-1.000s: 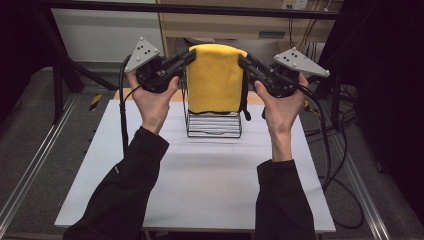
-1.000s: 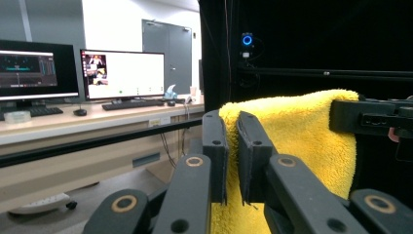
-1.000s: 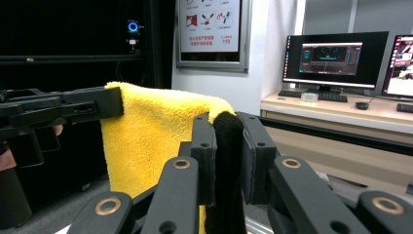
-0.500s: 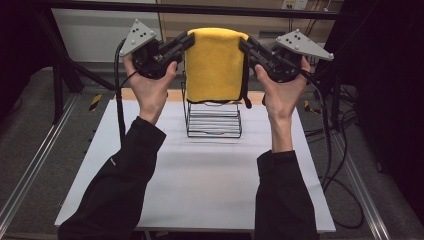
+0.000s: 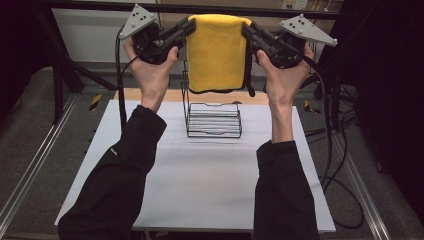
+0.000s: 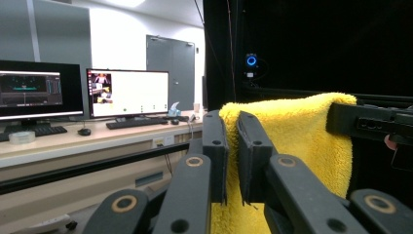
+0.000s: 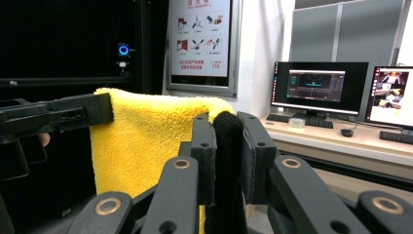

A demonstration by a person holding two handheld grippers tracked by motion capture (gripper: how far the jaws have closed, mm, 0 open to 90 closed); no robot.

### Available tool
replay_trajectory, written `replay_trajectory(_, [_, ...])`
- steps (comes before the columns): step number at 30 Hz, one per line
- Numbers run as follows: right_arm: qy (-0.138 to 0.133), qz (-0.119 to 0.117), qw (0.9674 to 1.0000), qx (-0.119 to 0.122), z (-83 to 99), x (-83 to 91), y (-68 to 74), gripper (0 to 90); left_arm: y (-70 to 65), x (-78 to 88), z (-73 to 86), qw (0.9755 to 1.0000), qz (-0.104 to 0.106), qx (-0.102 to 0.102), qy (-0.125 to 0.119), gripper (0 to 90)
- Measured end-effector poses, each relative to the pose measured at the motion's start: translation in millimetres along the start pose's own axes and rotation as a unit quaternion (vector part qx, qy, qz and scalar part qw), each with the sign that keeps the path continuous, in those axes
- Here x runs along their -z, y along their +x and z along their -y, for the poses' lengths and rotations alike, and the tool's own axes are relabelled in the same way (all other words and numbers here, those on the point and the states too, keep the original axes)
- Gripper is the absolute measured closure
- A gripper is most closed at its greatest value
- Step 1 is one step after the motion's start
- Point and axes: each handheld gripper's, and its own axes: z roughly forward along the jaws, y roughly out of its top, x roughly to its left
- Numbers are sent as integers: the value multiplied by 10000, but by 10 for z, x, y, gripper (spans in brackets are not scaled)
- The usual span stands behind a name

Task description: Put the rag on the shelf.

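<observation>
Yellow towel (image 5: 218, 52) hangs folded in the air above the wire rack (image 5: 213, 120), held up by its two top corners so its long axis runs vertically and its lower edge dangles just over the rack's top. A black-trimmed edge (image 7: 226, 165) runs down its right side. The left gripper (image 5: 187, 29) is closed narrow on the towel's upper left corner; in the left gripper view the plush pile sits pinched between the jaws. The right gripper (image 5: 248, 30) is likewise clamped on the upper right corner, its jaws squeezing the black trim. The rack stands on the white table (image 5: 200, 190). A wall poster (image 7: 199, 36) bears small pictograms, with "119" readable.
</observation>
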Motion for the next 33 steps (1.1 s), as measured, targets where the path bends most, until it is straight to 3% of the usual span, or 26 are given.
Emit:
replay_trajectory(5, [-37,30,10000,-6,-48,-52,-50,789,50,-57,-60,10000,33,59,-34,834])
replay_trajectory(16, [-77,33,10000,34,-99,-238,-121,788,172,-194,-138,9999,-124,-49,-19,833])
replay_trajectory(27, [-24,0,9999,112,-41,-476,-199,789,355,-324,-112,9997,-257,-25,-14,834])
replay_trajectory(33, [81,-4,9997,223,24,-556,-230,789,405,-353,-2,9995,-275,-169,65,834])
